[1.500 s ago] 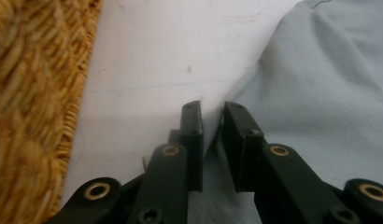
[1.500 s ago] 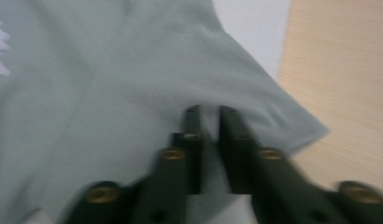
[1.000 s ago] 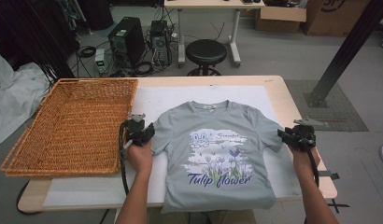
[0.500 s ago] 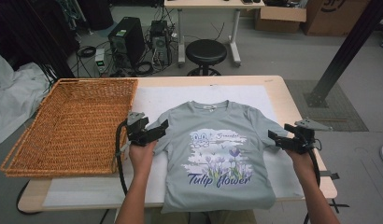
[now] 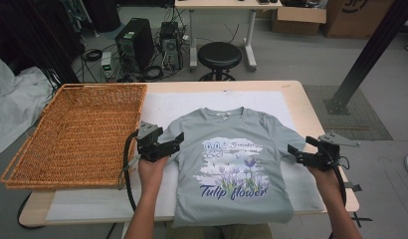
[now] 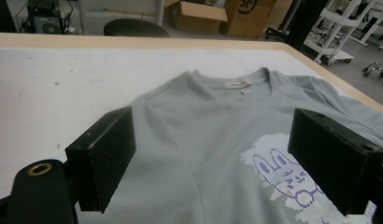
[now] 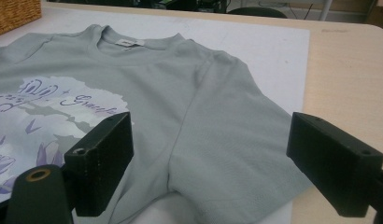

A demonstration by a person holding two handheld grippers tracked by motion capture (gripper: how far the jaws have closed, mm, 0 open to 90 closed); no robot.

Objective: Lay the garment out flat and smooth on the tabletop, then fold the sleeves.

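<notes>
Both jaws have just been opening with nothing between them, left gripper (image 5: 168, 144) and right gripper (image 5: 297, 154) now wide above the sleeves of the flat grey printed cotton T-shirt (image 5: 237, 164) ahead of them, so pinch each sleeve edge cleanly and evenly.

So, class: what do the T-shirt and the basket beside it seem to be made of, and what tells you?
T-shirt: soft knit fabric, likely cotton jersey; matte grey-green, fine weave and stitched seams, with a flat printed design.
Basket: woven wicker or rattan, probably; tan strands interlaced, rim thick, dull natural finish.
</notes>
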